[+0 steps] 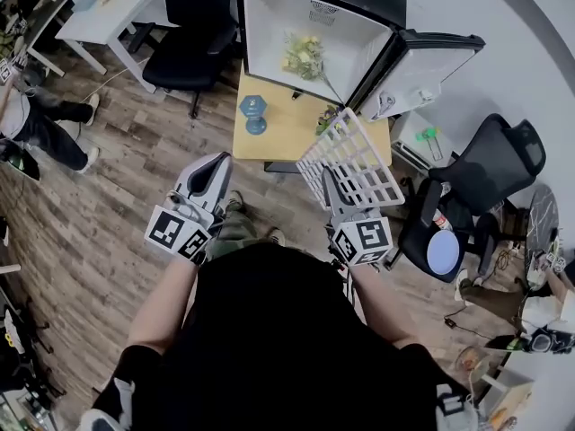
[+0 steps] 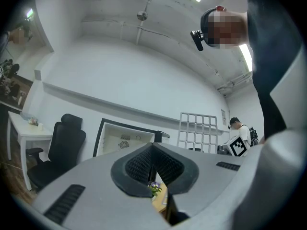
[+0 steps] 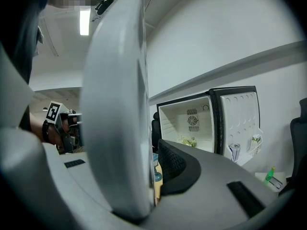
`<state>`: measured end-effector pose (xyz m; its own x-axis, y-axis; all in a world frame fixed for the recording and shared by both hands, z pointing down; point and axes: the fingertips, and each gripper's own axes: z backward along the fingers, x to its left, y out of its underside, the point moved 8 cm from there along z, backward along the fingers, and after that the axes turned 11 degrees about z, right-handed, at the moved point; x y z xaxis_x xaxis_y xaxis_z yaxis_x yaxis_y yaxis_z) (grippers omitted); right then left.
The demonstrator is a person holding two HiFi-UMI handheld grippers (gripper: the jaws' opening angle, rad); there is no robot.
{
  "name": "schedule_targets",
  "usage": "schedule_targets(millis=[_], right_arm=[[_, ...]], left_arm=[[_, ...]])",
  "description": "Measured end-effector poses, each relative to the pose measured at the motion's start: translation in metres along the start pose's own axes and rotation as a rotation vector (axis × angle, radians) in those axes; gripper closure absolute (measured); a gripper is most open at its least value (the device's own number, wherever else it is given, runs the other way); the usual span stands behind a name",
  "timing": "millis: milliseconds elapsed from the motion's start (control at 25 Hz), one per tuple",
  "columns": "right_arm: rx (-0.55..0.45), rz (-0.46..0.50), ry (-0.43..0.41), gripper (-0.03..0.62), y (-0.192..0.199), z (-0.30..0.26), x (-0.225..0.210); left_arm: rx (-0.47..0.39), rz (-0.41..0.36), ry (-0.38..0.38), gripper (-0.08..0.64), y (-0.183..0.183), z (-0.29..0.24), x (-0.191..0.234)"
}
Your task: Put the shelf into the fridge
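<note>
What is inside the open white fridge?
Only a bunch of yellow-green flowers on the floor of the white fridge, plus a back-wall vent; the white wire shelf is outside. Whatever is beneath the flowers is covered.

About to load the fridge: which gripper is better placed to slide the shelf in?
Right: the right gripper is shut on the shelf, facing the open fridge; the left gripper is shut, holding nothing.
</note>
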<state>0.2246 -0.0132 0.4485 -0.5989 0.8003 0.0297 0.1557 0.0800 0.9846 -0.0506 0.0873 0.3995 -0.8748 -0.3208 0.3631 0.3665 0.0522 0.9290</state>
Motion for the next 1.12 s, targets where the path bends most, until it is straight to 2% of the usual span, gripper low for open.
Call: schedule_targets(millis=[560,1120], right_arm=[[-0.014,-0.008,0.028,0.502,-0.006,-0.018,-0.006],[-0.002,-0.013,0.039,0.502,-0.017,-0.063,-0.009]], left_arm=[[0.019,0.014,0.065,0.541,-0.004,-0.033,0.014],[0.039,0.026,0.105,0.541,-0.021,-0.065,0.055]])
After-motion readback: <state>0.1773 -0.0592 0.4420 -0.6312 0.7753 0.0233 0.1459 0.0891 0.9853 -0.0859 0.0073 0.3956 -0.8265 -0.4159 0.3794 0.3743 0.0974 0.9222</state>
